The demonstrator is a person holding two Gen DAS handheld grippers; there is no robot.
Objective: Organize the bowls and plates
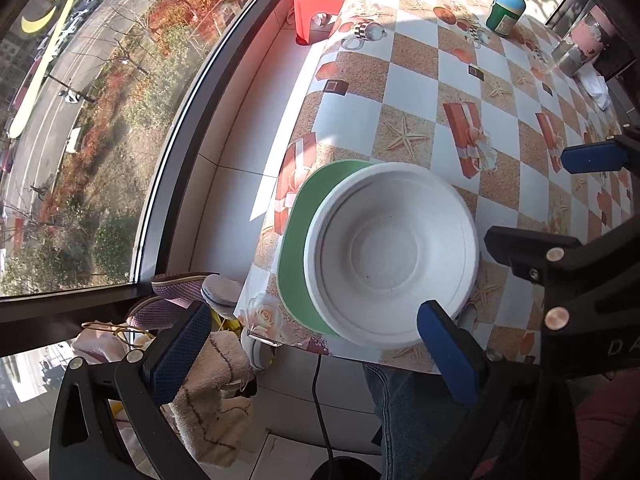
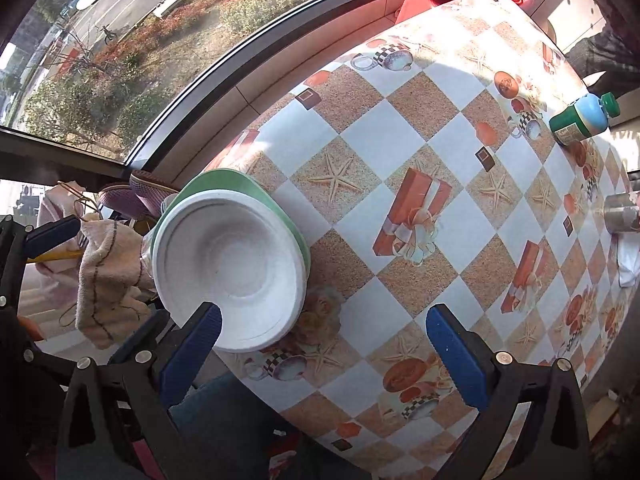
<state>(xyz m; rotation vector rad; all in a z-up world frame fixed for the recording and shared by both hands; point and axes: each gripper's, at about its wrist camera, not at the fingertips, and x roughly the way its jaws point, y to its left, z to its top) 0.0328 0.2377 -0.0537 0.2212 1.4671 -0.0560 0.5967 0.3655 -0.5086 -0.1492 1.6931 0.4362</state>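
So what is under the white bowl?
A green plate lies under the white bowl, near the table corner. Only its crescent rim shows; the plate's middle is covered, so anything between them cannot be seen.

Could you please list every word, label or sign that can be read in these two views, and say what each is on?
"DA": white letters on the black body of the right gripper, cut off at the frame edge.
Green bottle: label too small and blurred to read.
Yellow marks on the window glass: not legible.

Sunlit checkered table (image 2: 400, 136) beside a big window (image 1: 100, 120) over white floor tiles (image 1: 236, 152).
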